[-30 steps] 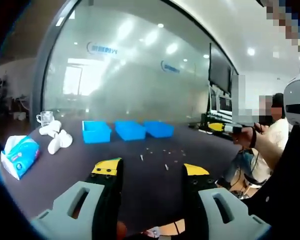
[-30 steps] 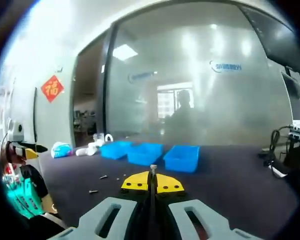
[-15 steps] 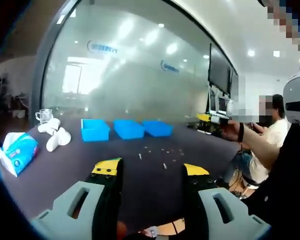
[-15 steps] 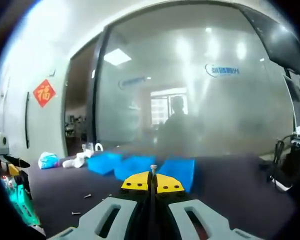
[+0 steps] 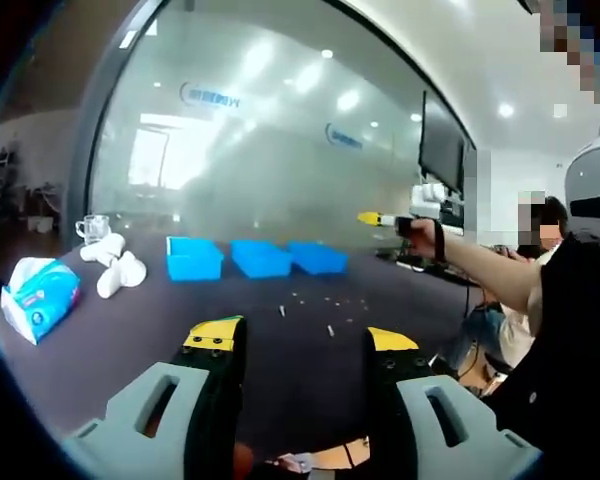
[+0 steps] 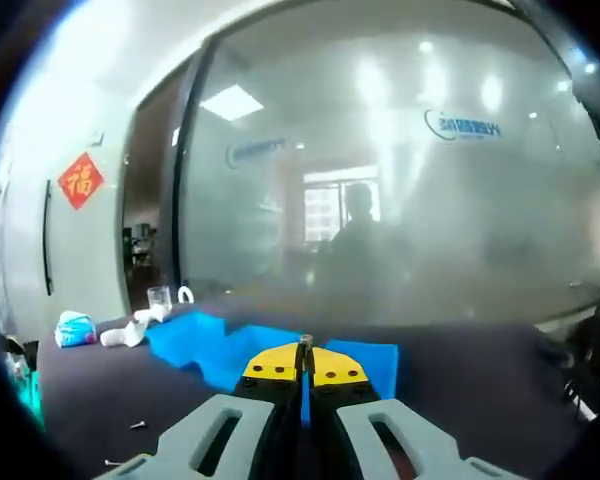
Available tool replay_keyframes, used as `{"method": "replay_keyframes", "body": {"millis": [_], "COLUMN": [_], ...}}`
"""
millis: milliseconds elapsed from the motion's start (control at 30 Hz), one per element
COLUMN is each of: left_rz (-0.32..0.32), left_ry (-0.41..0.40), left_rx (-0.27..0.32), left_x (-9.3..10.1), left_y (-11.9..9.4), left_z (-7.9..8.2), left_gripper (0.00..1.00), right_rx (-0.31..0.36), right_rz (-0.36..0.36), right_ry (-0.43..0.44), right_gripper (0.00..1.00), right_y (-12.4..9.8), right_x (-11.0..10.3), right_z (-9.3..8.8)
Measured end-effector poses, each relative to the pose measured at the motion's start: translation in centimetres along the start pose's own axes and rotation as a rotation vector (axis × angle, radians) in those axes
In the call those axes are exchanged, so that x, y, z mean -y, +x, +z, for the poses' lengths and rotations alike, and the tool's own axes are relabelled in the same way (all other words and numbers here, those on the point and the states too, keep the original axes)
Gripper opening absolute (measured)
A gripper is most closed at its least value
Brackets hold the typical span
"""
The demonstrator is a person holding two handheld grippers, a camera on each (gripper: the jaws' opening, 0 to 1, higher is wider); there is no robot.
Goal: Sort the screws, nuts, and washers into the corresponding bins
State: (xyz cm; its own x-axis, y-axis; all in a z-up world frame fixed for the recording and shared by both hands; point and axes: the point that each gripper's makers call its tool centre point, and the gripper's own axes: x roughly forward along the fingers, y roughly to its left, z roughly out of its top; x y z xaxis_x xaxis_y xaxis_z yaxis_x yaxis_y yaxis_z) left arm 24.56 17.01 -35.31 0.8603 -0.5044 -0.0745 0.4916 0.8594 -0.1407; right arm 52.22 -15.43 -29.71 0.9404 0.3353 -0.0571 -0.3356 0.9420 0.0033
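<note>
above blue plastic bins [image 6: 280, 352], right gripper [image 6: 305, 345] pinches metal screw [image 6: 305, 341].

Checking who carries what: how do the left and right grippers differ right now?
The left gripper is open with nothing between its fingers, low over the table. The right gripper is shut on a screw, out by the bins. Both have yellow-tipped grey fingers.

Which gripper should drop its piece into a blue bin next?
The right gripper. Its jaws are shut on a small screw and it hangs close over the blue bins. The left gripper is open and farther from them.
</note>
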Motion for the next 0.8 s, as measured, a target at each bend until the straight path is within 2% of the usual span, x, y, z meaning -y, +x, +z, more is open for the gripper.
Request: {"method": "replay_keyframes", "body": {"millis": [167,800], "left_rz": [0.011,0.050], "left_ry": [-0.005,-0.012], "left_rx": [0.004,0.017], "left_x": [-0.4,-1.5], "left_y": [-0.2,-1.0], "left_z": [0.0,0.2], "left_gripper": [0.45,0.45], "right_rx": [-0.028,-0.107], "right_rz": [-0.022,-0.080], "right_ry": [-0.003,-0.060], "right_gripper": [0.00,0.00], "right_y": [2.3,8.2], "right_x": [0.6,2.0], "right_z": [-0.5,-1.1]}}
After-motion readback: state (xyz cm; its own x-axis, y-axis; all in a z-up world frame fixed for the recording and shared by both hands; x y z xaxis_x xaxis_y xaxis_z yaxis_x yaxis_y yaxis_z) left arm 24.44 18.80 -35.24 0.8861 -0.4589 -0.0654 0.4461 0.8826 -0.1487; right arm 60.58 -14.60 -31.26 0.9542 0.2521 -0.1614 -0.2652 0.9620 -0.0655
